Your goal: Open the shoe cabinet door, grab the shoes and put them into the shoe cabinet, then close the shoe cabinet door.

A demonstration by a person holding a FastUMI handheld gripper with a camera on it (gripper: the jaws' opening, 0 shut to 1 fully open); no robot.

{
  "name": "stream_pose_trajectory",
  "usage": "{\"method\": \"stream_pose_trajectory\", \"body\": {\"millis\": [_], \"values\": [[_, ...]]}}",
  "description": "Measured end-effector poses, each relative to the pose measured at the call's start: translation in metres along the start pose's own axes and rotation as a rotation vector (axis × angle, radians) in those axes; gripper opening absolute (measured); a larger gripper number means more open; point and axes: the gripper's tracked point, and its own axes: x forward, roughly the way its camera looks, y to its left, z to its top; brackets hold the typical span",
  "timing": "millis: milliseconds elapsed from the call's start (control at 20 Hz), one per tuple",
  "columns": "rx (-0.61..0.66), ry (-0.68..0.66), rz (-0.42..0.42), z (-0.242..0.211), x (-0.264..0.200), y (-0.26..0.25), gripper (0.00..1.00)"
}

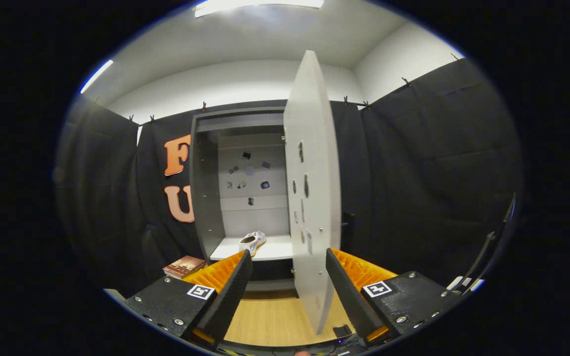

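Inside the shoe cabinet [206, 198], on its shelf [275, 249], a shoe [252, 242] is lying. The door [312, 198] is standing ajar, its edge just ahead between your tongs [289, 264], which are gaping and gripping nothing. You are closing: press one finger flat against the panel, swinging steadily.

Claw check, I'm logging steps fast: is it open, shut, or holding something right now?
Claw: open, holding nothing; the open cabinet door's edge stands between its fingers, untouched.
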Motion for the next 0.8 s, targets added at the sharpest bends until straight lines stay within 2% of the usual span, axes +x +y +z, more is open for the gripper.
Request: {"method": "stream_pose_trajectory", "body": {"millis": [150, 300, 450, 800], "values": [[0.012, 0.004, -0.049, -0.001, 0.006, -0.043, 0.93], [0.029, 0.014, -0.061, -0.003, 0.016, -0.073, 0.93], [0.037, 0.016, -0.046, -0.006, 0.032, -0.092, 0.93], [0.031, 0.034, 0.03, -0.019, 0.073, -0.095, 0.93]]}}
